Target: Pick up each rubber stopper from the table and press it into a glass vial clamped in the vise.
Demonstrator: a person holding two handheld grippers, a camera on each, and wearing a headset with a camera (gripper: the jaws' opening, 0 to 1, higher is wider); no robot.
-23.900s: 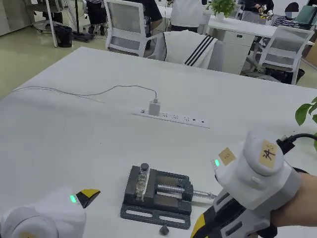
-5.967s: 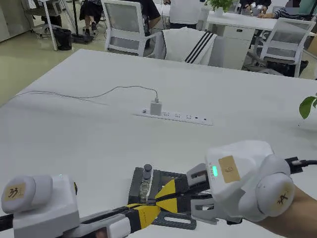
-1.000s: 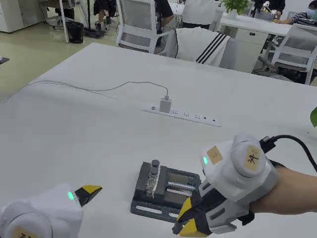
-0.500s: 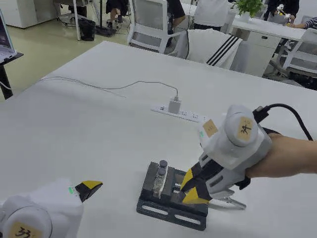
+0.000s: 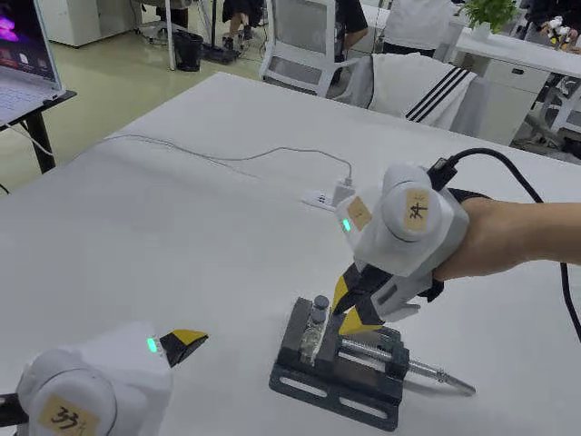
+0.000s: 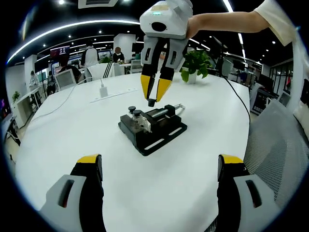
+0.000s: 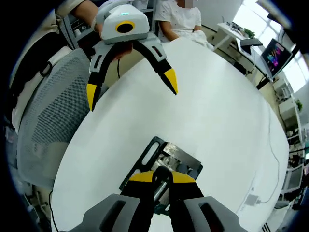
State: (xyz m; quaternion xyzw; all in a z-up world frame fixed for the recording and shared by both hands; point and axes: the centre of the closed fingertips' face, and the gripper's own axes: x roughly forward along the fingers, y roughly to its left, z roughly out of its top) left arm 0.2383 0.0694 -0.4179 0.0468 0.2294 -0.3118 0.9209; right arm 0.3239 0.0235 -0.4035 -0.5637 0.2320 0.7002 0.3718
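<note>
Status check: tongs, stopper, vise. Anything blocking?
Right tongs shut on stopper, just above vise. Left tongs open, low, back from vise. Vial in vise already capped. No obstruction seen.

White plastic right gripper (image 5: 348,309): jaw tips yellow and black, green light on body. Left gripper (image 7: 131,90) same colours. Dark grey rubber stopper (image 6: 151,102). Matt black metal vise (image 5: 309,386). Clear glass vial (image 5: 313,334), grey top. Plain white table (image 5: 182,227). White jacket (image 5: 427,86), black stripes.
</note>
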